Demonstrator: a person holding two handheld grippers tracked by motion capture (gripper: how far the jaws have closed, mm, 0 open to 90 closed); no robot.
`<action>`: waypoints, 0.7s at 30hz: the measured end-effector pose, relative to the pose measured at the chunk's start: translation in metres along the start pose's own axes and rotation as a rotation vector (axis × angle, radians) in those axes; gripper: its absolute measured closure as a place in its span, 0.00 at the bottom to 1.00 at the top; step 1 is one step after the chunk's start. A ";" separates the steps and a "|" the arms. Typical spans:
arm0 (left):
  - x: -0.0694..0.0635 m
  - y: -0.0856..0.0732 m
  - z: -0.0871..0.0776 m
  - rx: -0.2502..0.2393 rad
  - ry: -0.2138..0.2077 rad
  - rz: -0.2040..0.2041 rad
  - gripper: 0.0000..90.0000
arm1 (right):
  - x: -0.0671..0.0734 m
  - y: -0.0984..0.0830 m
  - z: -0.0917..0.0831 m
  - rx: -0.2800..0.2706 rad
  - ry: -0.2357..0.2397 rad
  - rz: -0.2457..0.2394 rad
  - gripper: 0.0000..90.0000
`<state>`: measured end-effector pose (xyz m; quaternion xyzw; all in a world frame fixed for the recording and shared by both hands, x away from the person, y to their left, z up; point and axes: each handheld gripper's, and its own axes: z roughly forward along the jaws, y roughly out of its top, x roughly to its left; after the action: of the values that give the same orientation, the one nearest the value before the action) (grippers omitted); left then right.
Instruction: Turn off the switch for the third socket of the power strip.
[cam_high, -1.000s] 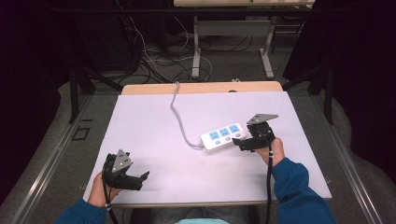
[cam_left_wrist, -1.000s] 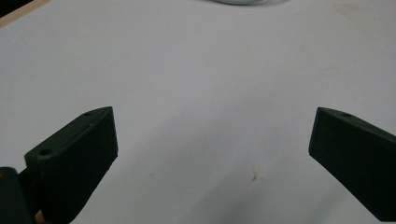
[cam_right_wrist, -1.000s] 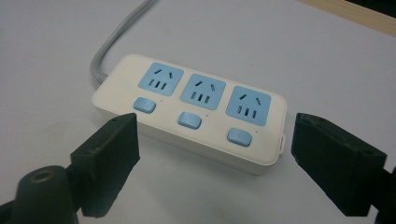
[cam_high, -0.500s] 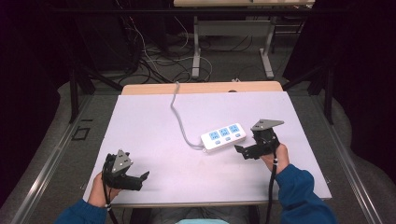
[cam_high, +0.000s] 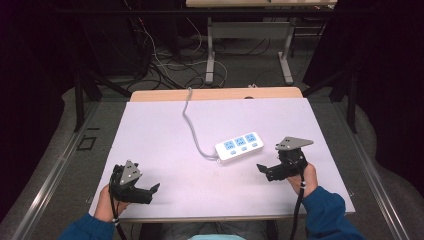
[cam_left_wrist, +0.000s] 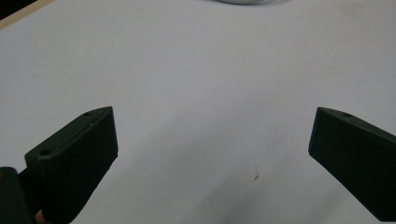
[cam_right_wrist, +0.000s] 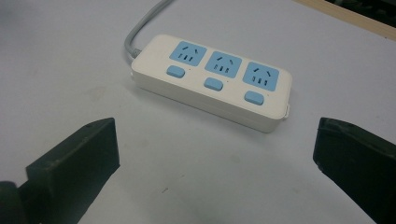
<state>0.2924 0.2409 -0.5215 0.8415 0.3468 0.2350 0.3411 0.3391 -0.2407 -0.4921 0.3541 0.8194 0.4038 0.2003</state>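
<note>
A white power strip with three blue sockets and three blue buttons lies flat right of the table's middle. In the right gripper view the power strip sits just ahead of the jaws. Its grey cable runs to the far edge. My right gripper stands a little right of the strip and nearer to me. It is open: its jaws have just been opening, and my right gripper has only bare table between them. My left gripper rests open at the front left, and my left gripper is empty.
The white table top has a wooden strip along its far edge, where the cable drops off. Beyond it stand metal desk legs among loose floor cables. Dark floor runs along both sides.
The right gripper has drawn back from the power strip's right end, to the right and toward me, with its jaws wider. The strip and the left gripper have stayed put.
</note>
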 end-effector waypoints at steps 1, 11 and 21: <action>0.000 0.000 0.000 0.001 0.000 0.000 0.01 | 0.001 -0.001 -0.001 -0.003 -0.001 0.003 0.00; 0.001 0.000 0.000 0.009 -0.001 0.003 0.01 | 0.002 -0.015 -0.011 -0.004 -0.021 -0.002 0.00; 0.000 0.000 0.000 0.001 0.003 0.002 0.01 | -0.001 -0.029 -0.019 0.011 -0.043 0.001 0.00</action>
<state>0.2924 0.2408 -0.5215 0.8417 0.3465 0.2367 0.3399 0.3160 -0.2630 -0.5039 0.3643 0.8170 0.3917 0.2155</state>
